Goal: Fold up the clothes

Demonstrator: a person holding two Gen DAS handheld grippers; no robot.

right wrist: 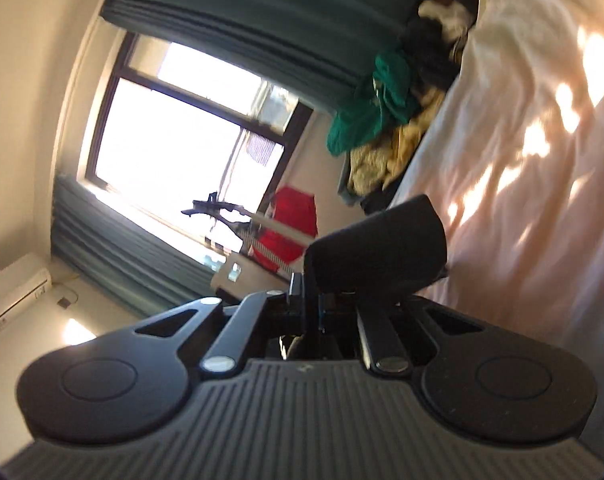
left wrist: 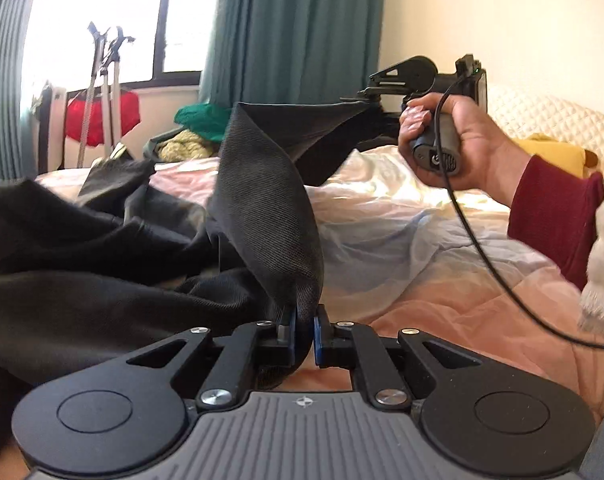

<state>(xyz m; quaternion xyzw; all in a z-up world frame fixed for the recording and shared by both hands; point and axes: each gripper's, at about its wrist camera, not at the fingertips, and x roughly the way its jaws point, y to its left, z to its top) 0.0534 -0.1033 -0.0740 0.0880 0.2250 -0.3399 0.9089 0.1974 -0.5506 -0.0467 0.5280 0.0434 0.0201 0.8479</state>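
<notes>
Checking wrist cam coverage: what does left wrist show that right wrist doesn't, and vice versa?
Left wrist only: the person's hand gripping the right claw's handle, a dark red sleeve, a yellow cushion, and the crumpled bulk of the black woven garment lying on the bed.

Right wrist only: a white wall-mounted air conditioner.

Both: each claw, left claw and right claw, shut on the black garment; teal curtains, bright window, red cloth, green clothes pile, peach bedspread.

My left view cuts the black garment [left wrist: 102, 280] off at its left edge. The right view is motion-blurred; there the garment's fold [right wrist: 381, 252] hides one of my fingers.
</notes>
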